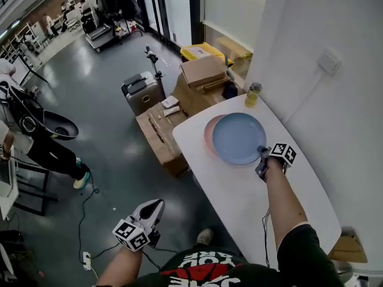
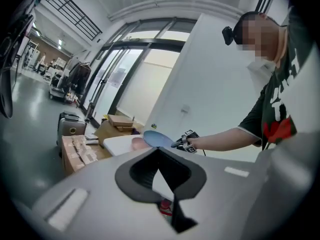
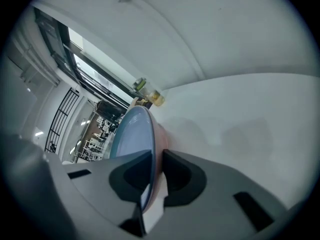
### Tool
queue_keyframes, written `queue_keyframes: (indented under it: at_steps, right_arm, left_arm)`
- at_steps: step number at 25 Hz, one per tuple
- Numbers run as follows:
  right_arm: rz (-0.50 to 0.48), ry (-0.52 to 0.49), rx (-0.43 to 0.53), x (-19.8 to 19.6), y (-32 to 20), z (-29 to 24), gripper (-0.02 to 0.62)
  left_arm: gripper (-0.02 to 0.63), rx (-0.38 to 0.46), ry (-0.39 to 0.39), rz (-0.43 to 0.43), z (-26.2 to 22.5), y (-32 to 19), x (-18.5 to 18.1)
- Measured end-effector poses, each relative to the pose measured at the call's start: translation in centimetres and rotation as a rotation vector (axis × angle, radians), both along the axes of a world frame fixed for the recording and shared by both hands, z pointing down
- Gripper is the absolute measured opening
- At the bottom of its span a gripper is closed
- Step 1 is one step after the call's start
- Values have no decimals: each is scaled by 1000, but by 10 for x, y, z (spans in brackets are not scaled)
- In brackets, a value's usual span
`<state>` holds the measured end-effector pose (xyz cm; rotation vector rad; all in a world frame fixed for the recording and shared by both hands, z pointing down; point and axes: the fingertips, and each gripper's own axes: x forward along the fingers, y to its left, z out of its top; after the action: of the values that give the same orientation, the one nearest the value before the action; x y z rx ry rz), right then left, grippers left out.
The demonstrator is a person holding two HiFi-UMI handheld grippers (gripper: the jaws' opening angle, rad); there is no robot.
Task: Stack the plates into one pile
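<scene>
A blue plate (image 1: 239, 137) lies over a pink plate (image 1: 209, 135) at the far end of the white table (image 1: 251, 208); only the pink plate's left edge shows. My right gripper (image 1: 262, 155) is shut on the blue plate's near right rim. In the right gripper view the blue plate (image 3: 132, 134) runs between the jaws, with the pink plate (image 3: 161, 139) right behind it. The left gripper view shows the blue plate (image 2: 156, 138) tilted above the pink one (image 2: 136, 143). My left gripper (image 1: 157, 205) hangs low, left of the table over the floor, shut and empty.
A yellow-capped bottle (image 1: 253, 94) stands at the table's far edge by the wall. Cardboard boxes (image 1: 203, 79) and a grey suitcase (image 1: 142, 91) sit on the floor beyond the table. A long box (image 1: 158, 133) leans at the table's left corner.
</scene>
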<state>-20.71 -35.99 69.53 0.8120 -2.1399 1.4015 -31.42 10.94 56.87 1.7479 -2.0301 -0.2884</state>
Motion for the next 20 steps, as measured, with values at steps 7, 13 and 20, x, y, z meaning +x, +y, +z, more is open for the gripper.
queue_keyframes:
  at_steps: [7,13,20]
  right_arm:
    - [23,38,-30,-58,-10,40,41]
    - [-53,107,57,-70,-16,59,41]
    - [-405,296,479,-65,-9,13,158]
  left_arm:
    - [8,-44,26,-114,17,39,-27]
    - [8,-70,51,-139,28,40,-32]
    - [8,-50,44,-47,30,-2,-19]
